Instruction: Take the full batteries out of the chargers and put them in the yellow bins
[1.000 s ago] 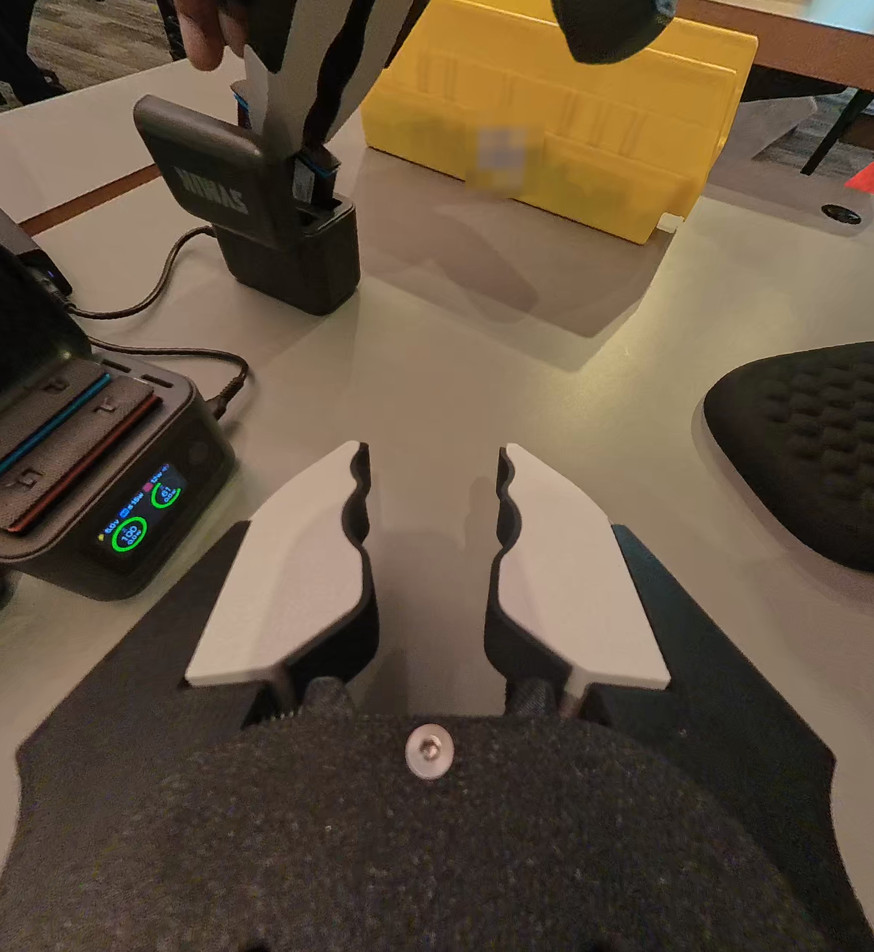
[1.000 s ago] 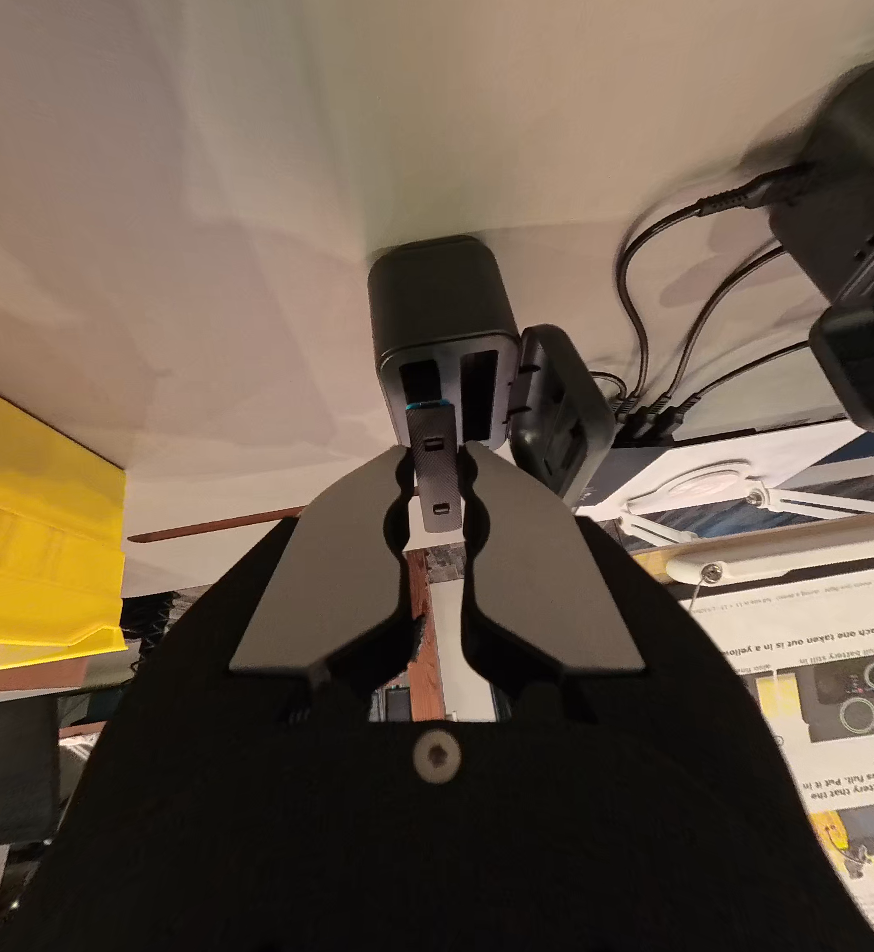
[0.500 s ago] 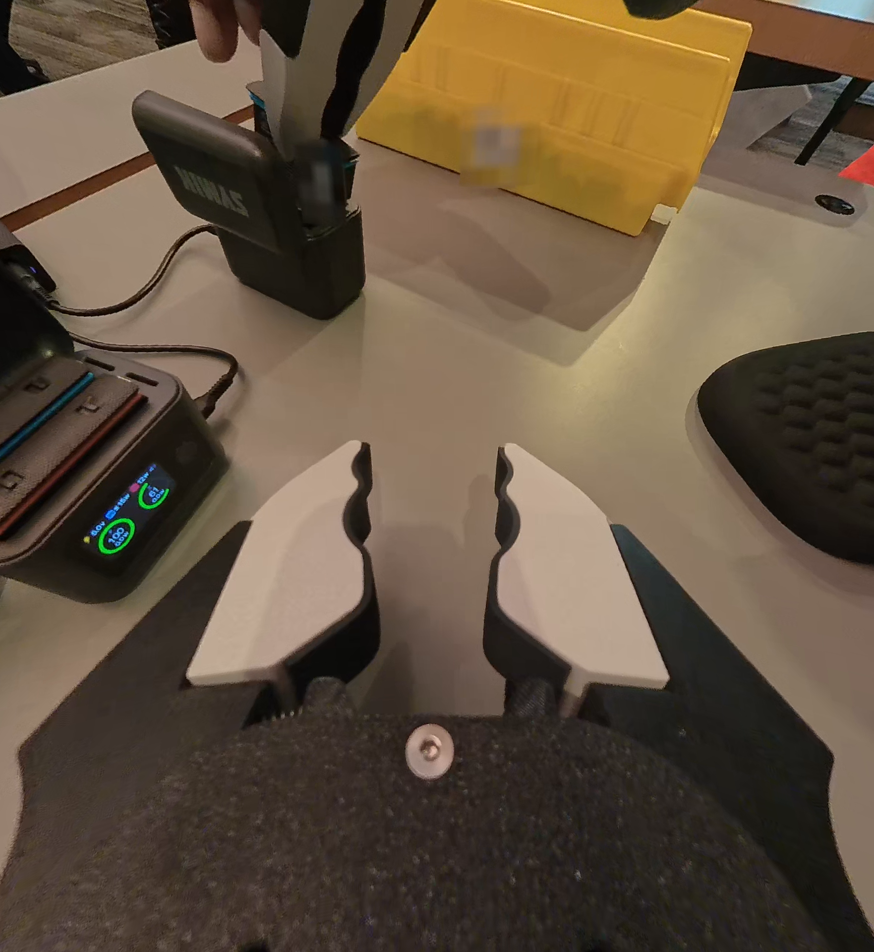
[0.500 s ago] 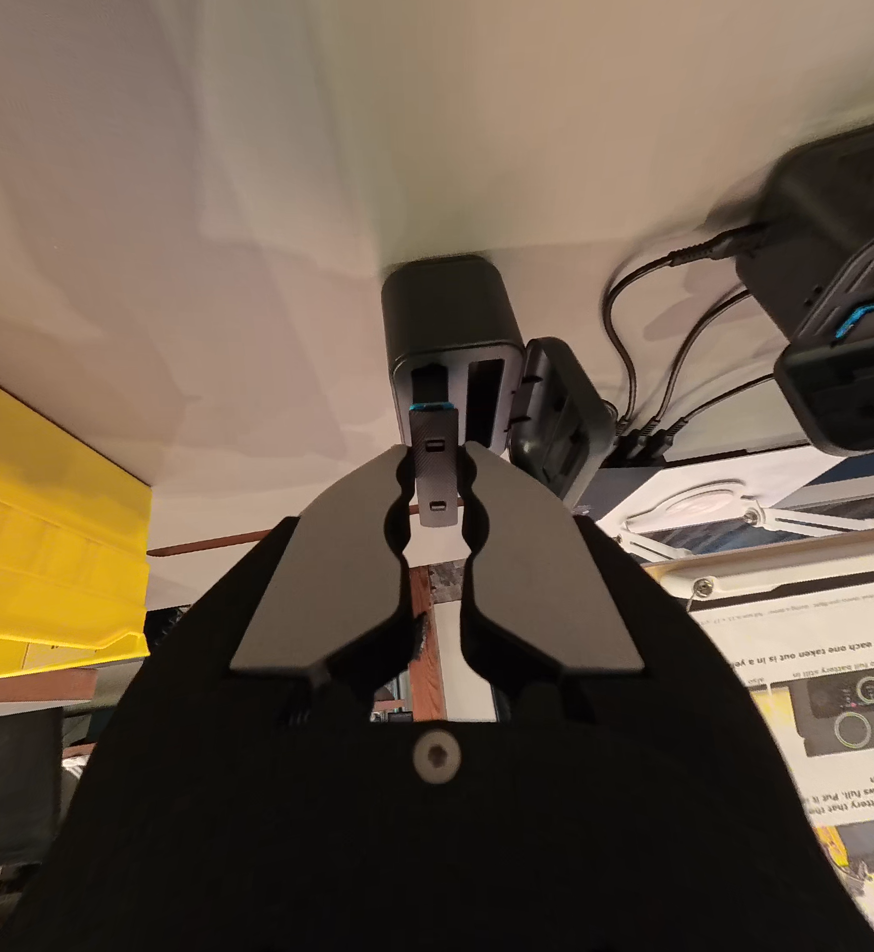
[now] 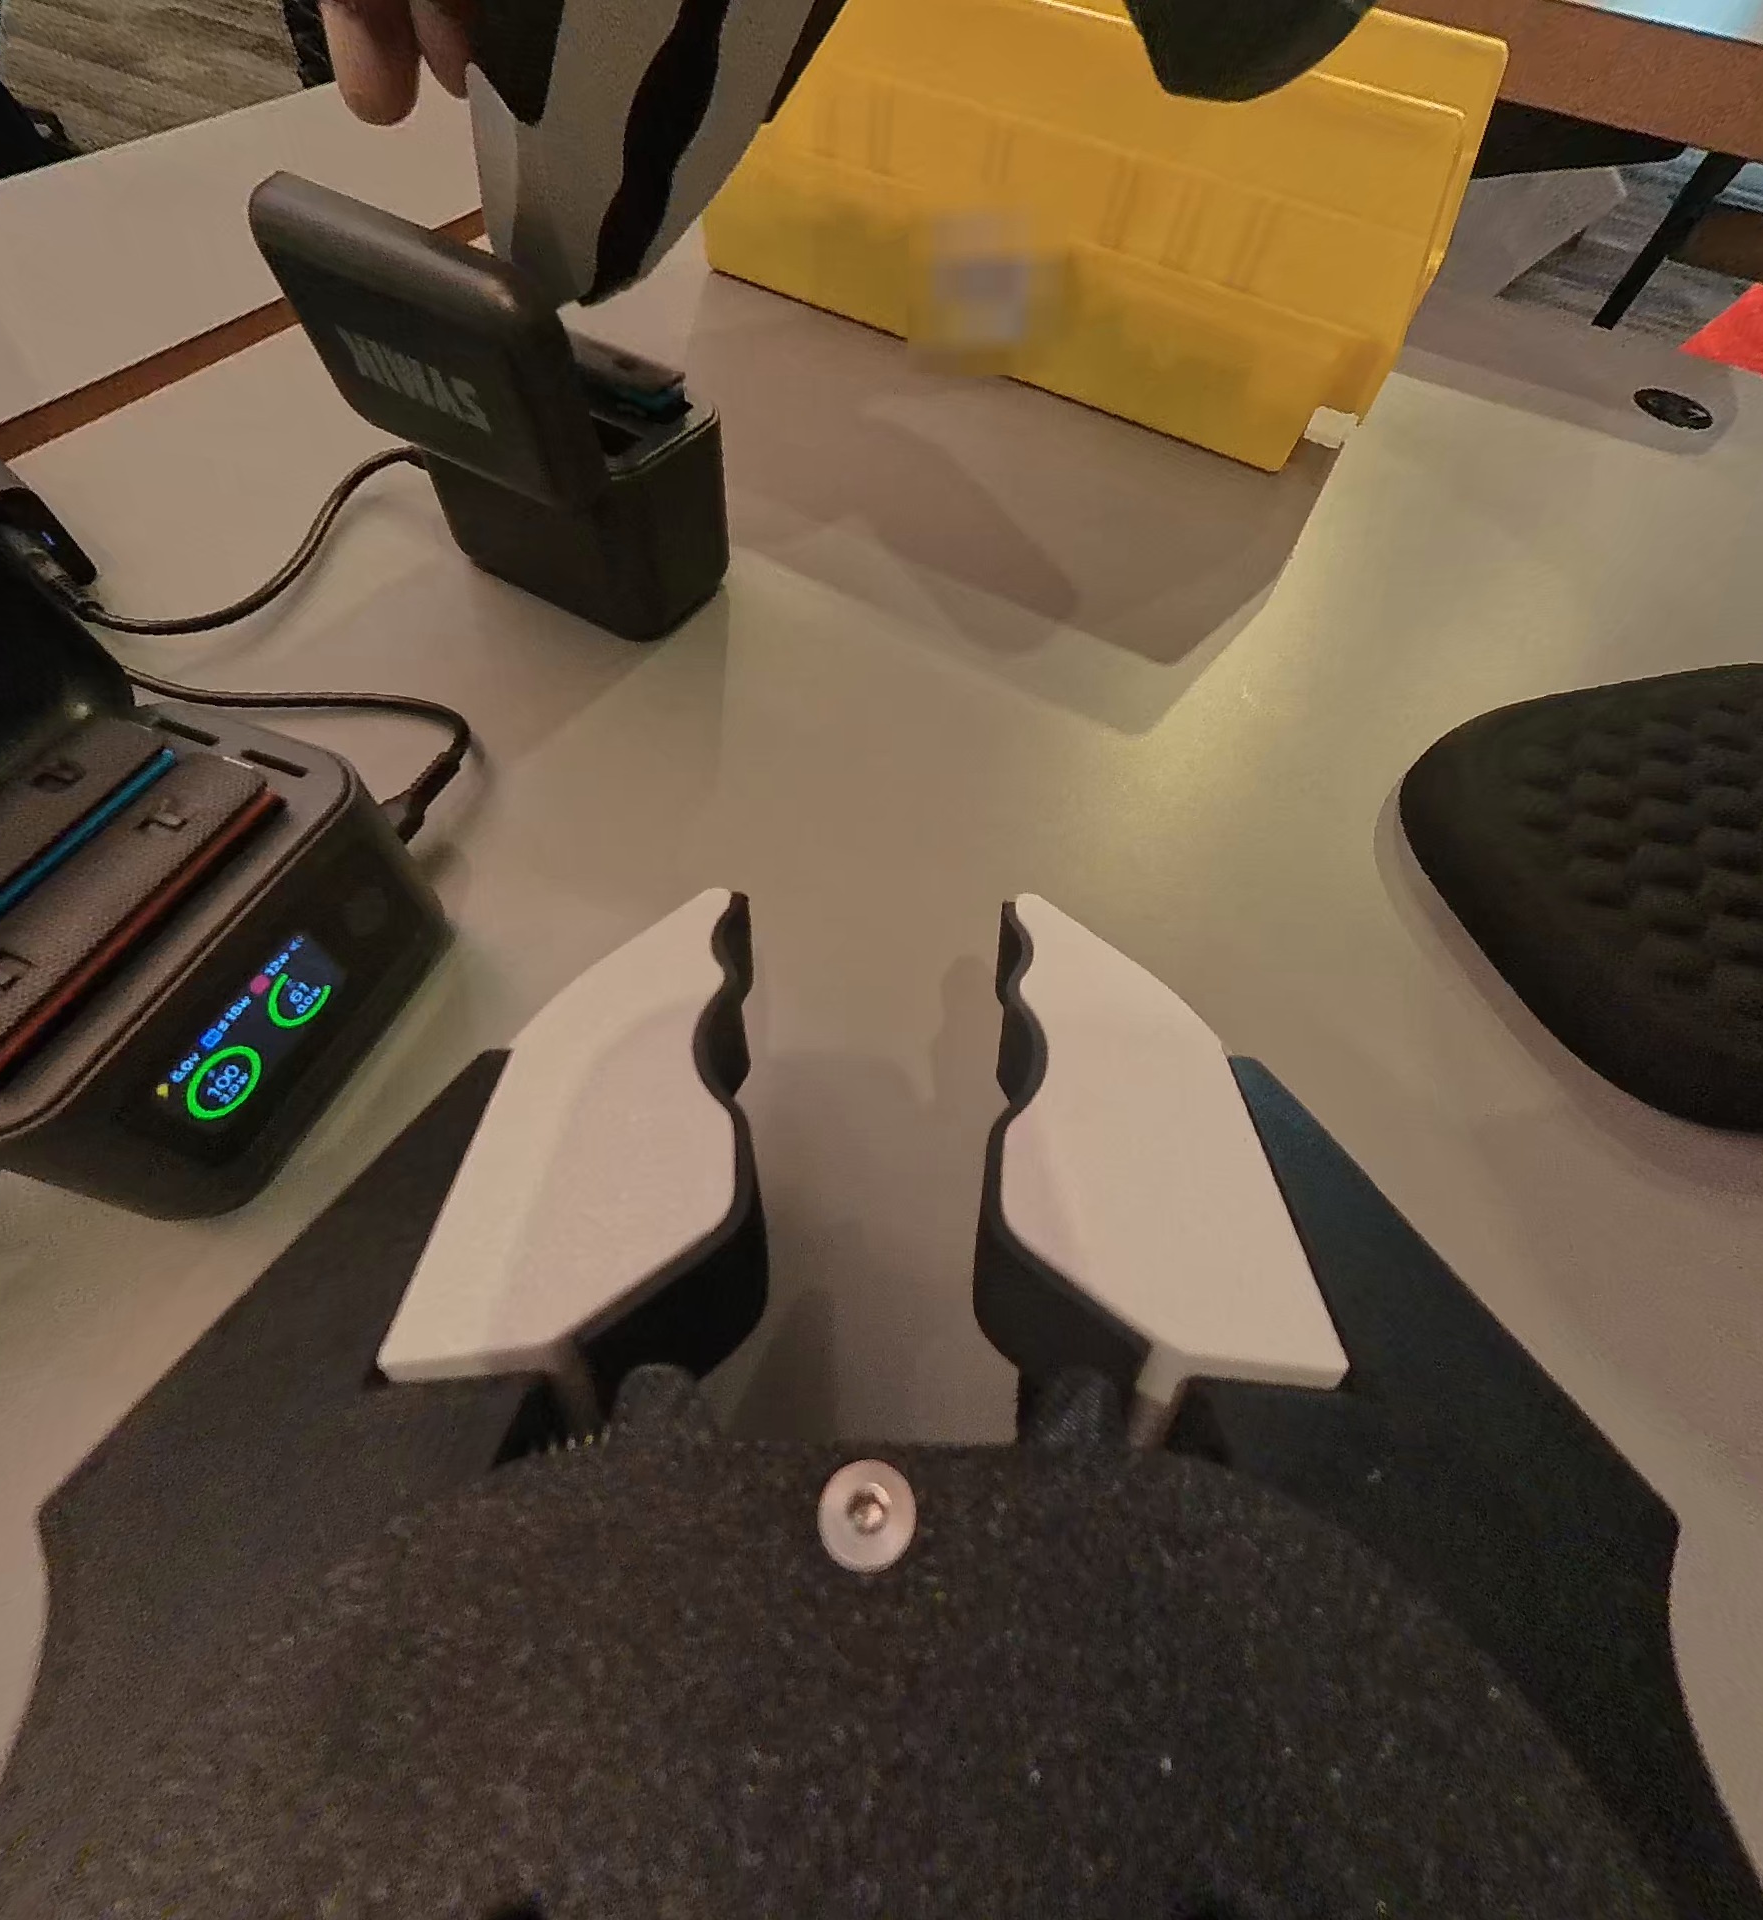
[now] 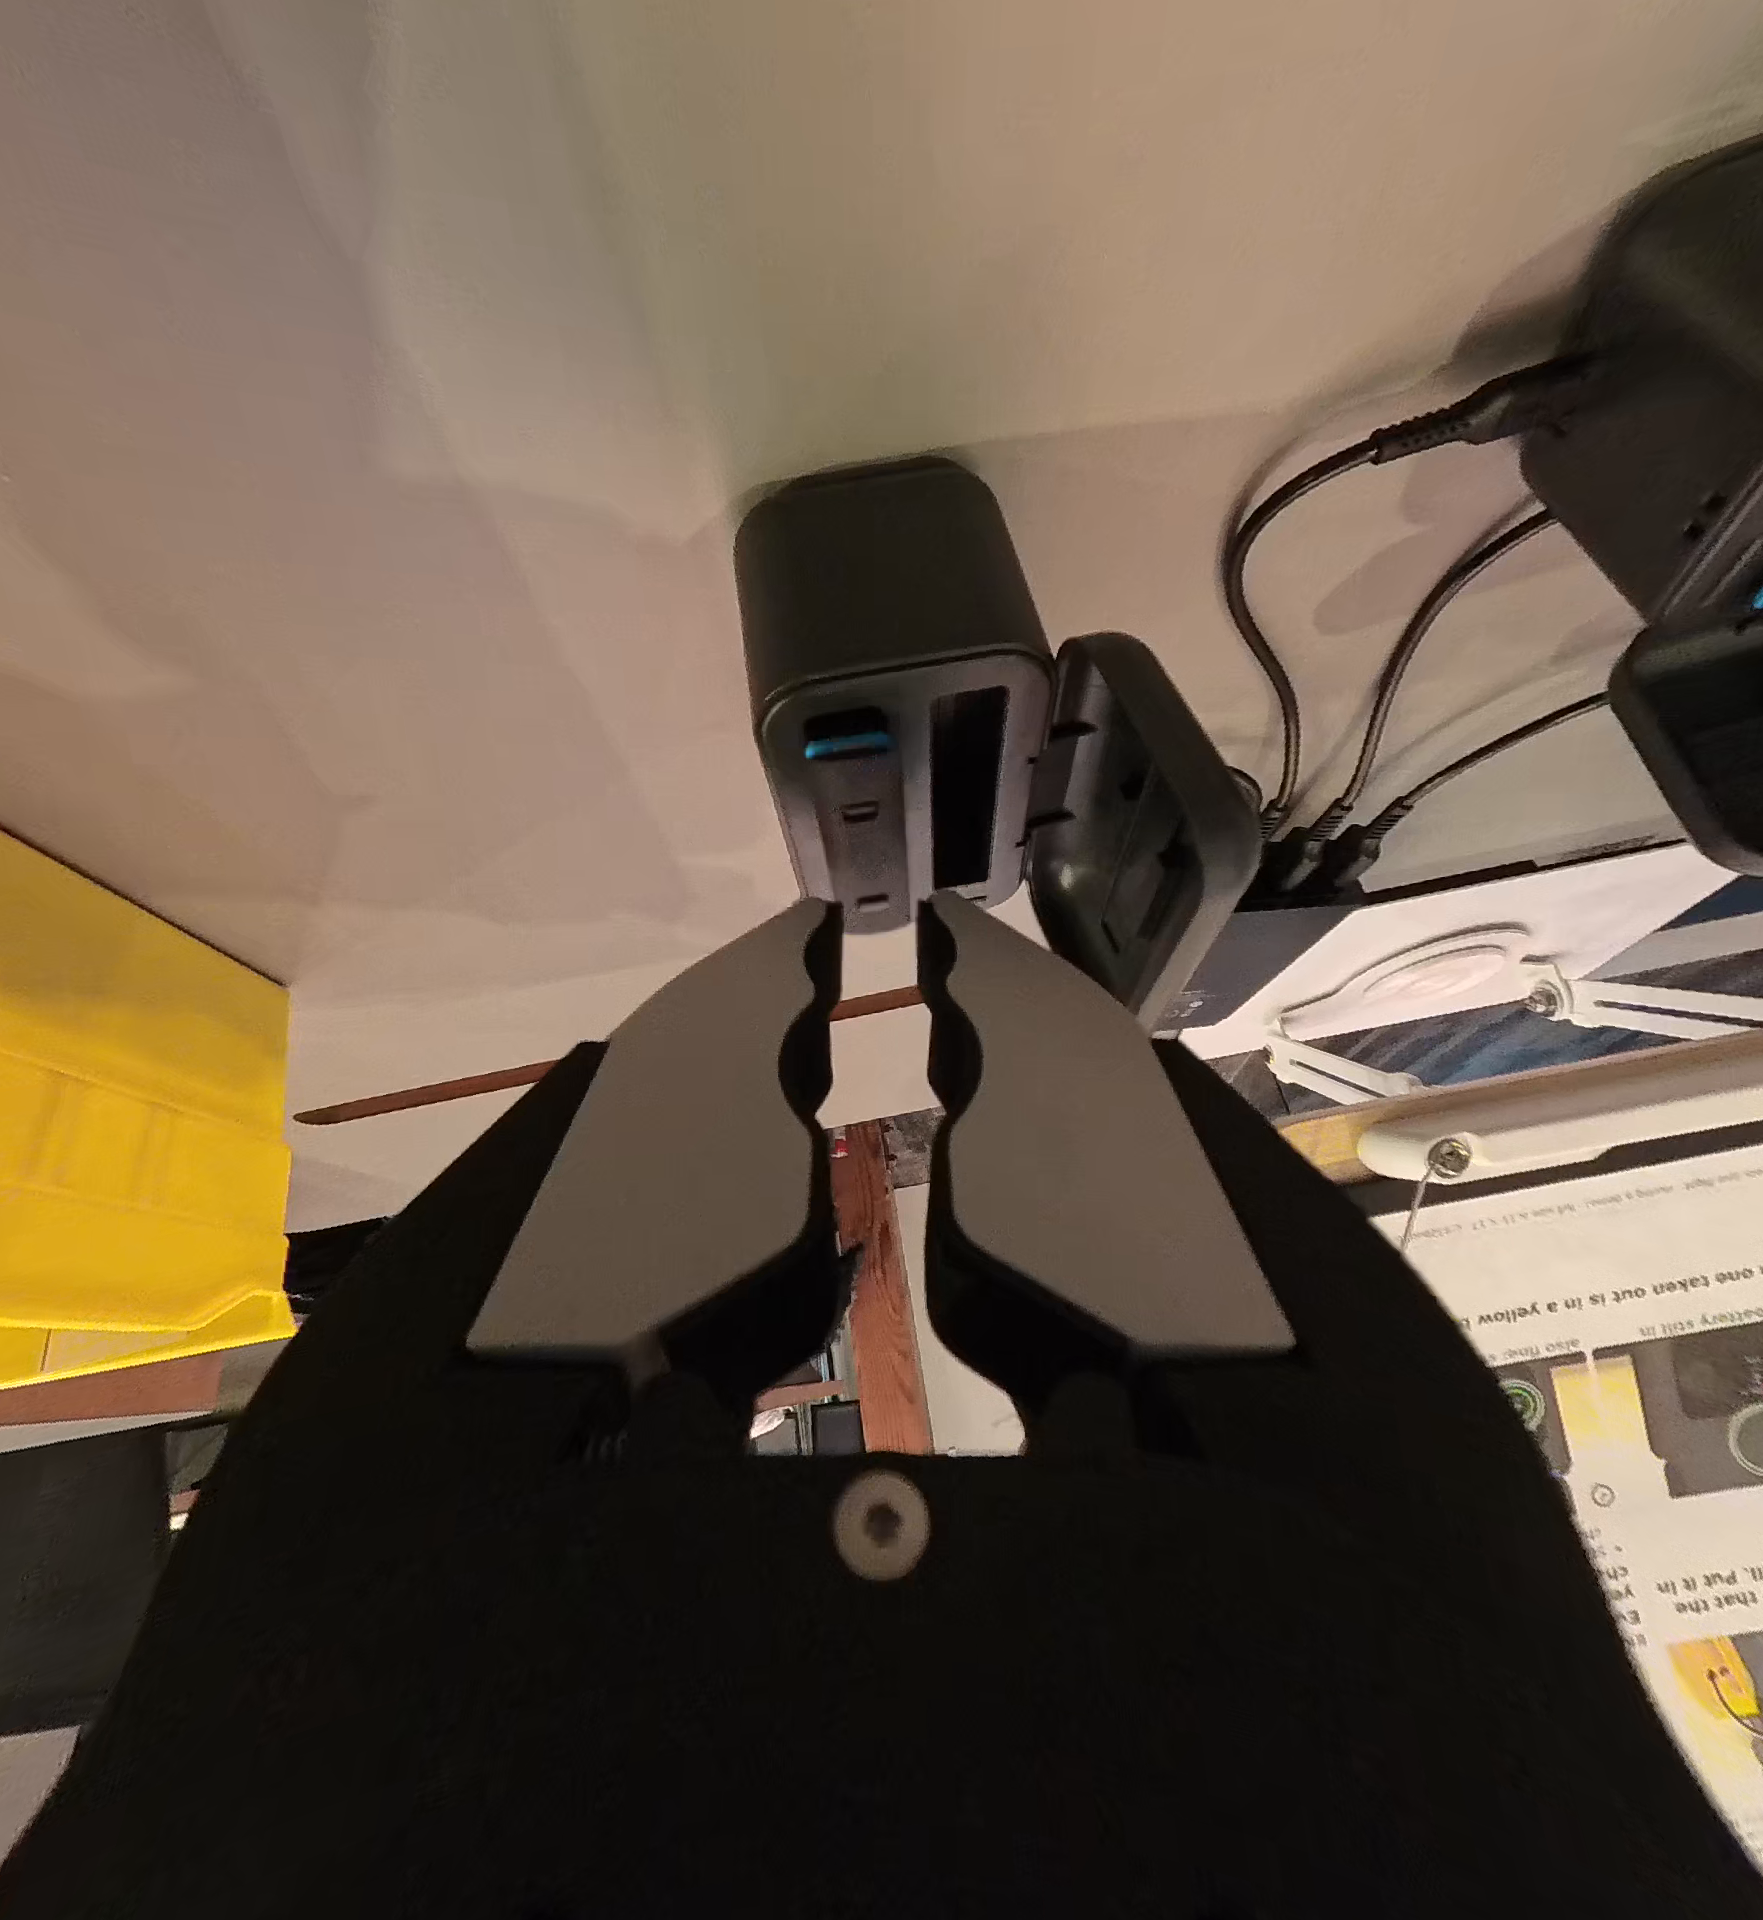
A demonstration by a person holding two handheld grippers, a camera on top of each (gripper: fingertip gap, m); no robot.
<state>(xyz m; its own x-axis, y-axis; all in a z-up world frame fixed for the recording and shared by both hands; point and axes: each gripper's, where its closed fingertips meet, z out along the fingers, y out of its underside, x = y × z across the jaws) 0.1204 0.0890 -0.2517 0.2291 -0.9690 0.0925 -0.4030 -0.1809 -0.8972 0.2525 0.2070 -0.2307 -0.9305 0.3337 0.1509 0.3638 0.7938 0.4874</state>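
Spanning both views was the pale grey table [image 5: 960,748], biggest thing in frame. Yellow bin [image 5: 1116,197] sat at the far edge, front wall facing the left wrist camera, inside not visible. Black textured pad [image 5: 1666,894] lay on the right, well apart from the bin. Big charger [image 5: 170,935] sat at the left, lid up, lit screen with green rings on its front, flat batteries with blue and red edges in its slots. Small charger [image 5: 607,520] stood between big charger and bin, flip lid [image 5: 409,343] tilted open to the left, cable [image 5: 264,582] running off from its base.

Right gripper [image 6: 879,914] hovered just above the small charger, tips either side of the battery's near end; jaws parted a little, released, holding nothing. Contact with the battery could not be told. Battery [image 6: 861,821] with blue tab sat down in the left slot of the small charger, right slot empty. In the left wrist view only a strip of that battery showed at the slot top [image 5: 628,379].

Left gripper [image 5: 875,935] was low over bare table, jaws wide apart, empty, well short of either charger.

A person's fingers [image 5: 389,73] showed at the top beside the right gripper. Printed sheet [image 6: 1635,1455] lay past the table edge.
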